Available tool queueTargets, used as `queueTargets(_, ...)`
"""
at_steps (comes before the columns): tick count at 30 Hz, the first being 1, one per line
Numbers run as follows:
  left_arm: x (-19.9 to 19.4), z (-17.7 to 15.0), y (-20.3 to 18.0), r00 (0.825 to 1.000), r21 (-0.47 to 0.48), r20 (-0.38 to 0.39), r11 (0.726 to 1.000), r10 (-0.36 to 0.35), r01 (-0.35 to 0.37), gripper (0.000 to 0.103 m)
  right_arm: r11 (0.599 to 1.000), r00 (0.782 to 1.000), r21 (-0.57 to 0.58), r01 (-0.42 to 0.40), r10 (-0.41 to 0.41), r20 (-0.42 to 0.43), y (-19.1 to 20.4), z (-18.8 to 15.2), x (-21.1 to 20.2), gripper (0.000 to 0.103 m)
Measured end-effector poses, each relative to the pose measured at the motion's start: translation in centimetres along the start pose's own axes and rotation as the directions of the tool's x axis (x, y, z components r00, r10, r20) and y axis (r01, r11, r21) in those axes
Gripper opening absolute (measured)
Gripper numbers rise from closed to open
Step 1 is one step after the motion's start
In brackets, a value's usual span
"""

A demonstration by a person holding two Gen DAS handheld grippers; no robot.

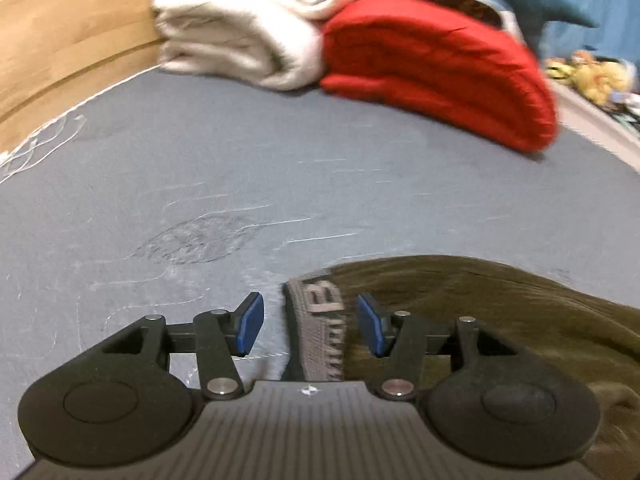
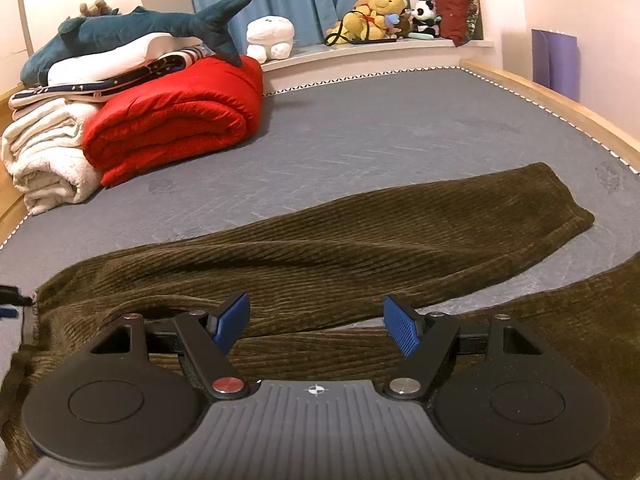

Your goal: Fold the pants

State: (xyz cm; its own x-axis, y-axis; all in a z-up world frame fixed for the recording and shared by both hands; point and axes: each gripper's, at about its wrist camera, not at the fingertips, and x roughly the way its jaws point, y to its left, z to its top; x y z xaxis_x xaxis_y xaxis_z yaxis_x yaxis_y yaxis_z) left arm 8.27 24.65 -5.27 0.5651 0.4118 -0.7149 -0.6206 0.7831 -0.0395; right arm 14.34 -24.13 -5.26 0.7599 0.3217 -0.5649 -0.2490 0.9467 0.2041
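Olive-brown corduroy pants [image 2: 360, 240] lie spread on the grey mattress [image 2: 400, 128], one leg stretching to the far right, the other running off the right edge. Their grey lettered waistband [image 1: 324, 320] shows in the left wrist view, with the brown cloth [image 1: 500, 312] to its right. My left gripper [image 1: 310, 322] is open, its blue pads either side of the waistband end, low over the bed. My right gripper [image 2: 316, 322] is open and empty, hovering over the upper part of the pants near the crotch.
A folded red blanket [image 2: 172, 116] and a cream blanket [image 2: 44, 160] are stacked at the far left, with a plush shark [image 2: 132, 28] on top. Stuffed toys [image 2: 376, 16] sit on the windowsill. The wooden bed frame [image 2: 560, 104] borders the mattress on the right.
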Motion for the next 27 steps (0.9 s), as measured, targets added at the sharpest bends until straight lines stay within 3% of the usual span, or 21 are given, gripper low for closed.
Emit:
queueTargets(2,-0.9,-0.7,-0.2,0.994,0.027,-0.053,0.995,-0.095,0.096,0.052,1.000,1.000,-0.001,-0.006,0.006,0.005,0.0,0.0,-0.3,0.076)
queueTargets(4,-1.2,-2.1,-0.6,0.977,0.087,-0.132,0.980,-0.167,0.179,0.033,1.000,1.000,-0.005,-0.015,0.015,0.011,0.3,0.0,-0.7,0.077)
queueTargets(5,-1.2,-2.8,-0.9,0.970,0.131,-0.165,0.971,-0.178,0.201,0.028,1.000,1.000,-0.008,-0.020,0.020,0.014,0.5,0.0,-0.9,0.077)
queueTargets(7,-1.1,-4.7,-1.8,0.962,0.254,-0.221,0.943,-0.160,0.215,0.015,0.999,0.999,-0.011,-0.031,0.031,0.018,0.7,-0.1,-1.3,0.078)
queueTargets(10,0.2,-7.8,-0.7,0.953,0.355,-0.293,0.916,-0.080,0.186,0.015,0.999,0.999,-0.010,-0.045,0.045,0.024,1.1,-0.1,-1.9,0.079)
queueTargets(13,-1.3,-7.3,-0.2,0.959,0.294,-0.276,0.944,-0.064,0.147,0.015,0.999,0.998,-0.001,-0.053,0.053,0.029,1.1,-0.2,-2.5,0.079)
queueTargets(14,-1.9,-6.8,-0.4,0.966,0.307,-0.253,0.943,-0.048,0.128,0.015,0.998,0.998,0.005,-0.055,0.055,0.030,1.1,-0.3,-2.7,0.079)
queueTargets(16,-3.6,-6.4,-1.3,0.977,0.337,-0.211,0.936,-0.033,0.104,0.032,0.998,0.998,0.016,-0.059,0.058,0.032,0.8,-0.3,-3.1,0.080)
queueTargets(18,-4.9,-6.0,-1.9,0.980,0.323,-0.189,0.938,-0.062,0.122,0.041,0.998,0.998,0.025,-0.060,0.059,0.034,0.7,-0.4,-3.5,0.081)
queueTargets(24,-7.1,-5.0,-5.3,0.986,0.281,-0.117,0.948,-0.119,0.147,0.059,0.998,0.998,0.028,-0.059,0.058,0.038,0.7,-0.6,-3.9,0.083)
queueTargets(27,-7.5,-4.6,-6.4,0.980,0.260,-0.085,0.946,-0.178,0.195,0.062,0.998,0.998,0.022,-0.054,0.054,0.032,1.1,-0.7,-3.6,0.083)
